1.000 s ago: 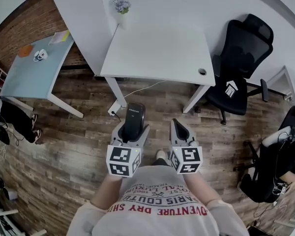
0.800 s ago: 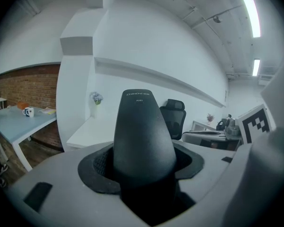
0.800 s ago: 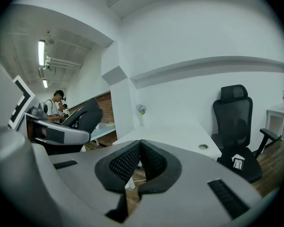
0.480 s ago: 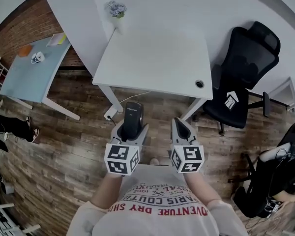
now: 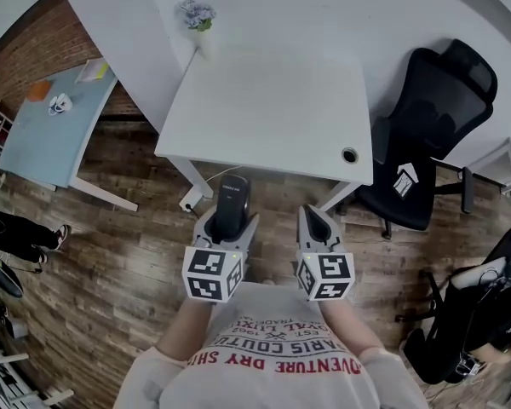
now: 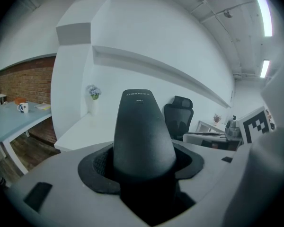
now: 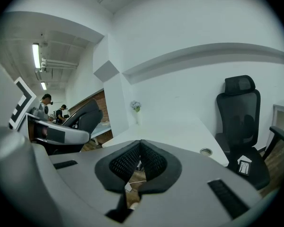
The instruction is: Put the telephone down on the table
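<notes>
Head view: the left gripper (image 5: 225, 231) is clamping the black telephone handset (image 5: 233, 201) upright over the floor, just short of the white table (image 5: 272, 100), evidently for carrying to it. The right gripper (image 5: 314, 231) is hanging alongside, jaws pressed together on nothing, taking no part.

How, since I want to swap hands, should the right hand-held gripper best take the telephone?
Probably grip the telephone by its free upper end, from its right side: the left hand-held gripper clamps the lower part, and only the top sticks out. The right hand-held gripper is shut, so open it first.
</notes>
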Tool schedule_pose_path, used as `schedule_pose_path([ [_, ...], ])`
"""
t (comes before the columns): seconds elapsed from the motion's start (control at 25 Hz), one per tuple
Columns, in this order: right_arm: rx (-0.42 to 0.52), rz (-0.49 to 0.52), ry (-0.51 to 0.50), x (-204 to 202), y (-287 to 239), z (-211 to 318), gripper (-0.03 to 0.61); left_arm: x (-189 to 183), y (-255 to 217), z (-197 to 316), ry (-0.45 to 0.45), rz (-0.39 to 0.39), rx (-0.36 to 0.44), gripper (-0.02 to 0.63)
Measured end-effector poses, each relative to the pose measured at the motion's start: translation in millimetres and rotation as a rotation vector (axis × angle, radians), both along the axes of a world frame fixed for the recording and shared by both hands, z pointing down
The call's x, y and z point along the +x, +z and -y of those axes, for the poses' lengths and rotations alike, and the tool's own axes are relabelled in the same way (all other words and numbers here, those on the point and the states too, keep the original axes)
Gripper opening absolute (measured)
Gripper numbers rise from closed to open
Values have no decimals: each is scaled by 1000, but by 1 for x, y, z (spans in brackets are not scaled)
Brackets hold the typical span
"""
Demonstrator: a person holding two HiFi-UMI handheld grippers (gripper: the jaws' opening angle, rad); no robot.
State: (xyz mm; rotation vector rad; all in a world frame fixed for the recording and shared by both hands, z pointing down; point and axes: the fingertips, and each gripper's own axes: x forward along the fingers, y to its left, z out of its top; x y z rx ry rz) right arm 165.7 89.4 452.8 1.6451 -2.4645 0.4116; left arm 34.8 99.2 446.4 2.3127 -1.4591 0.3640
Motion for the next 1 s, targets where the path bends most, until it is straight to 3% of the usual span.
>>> schedule_pose_path([
  [0.44, -10, -30, 62, -24, 4, 111, 17, -27, 6, 125, 54, -27, -9, 302],
  [1.0, -33, -75, 153, -88, 6, 275, 17, -98, 22, 308, 116, -30, -58, 302],
])
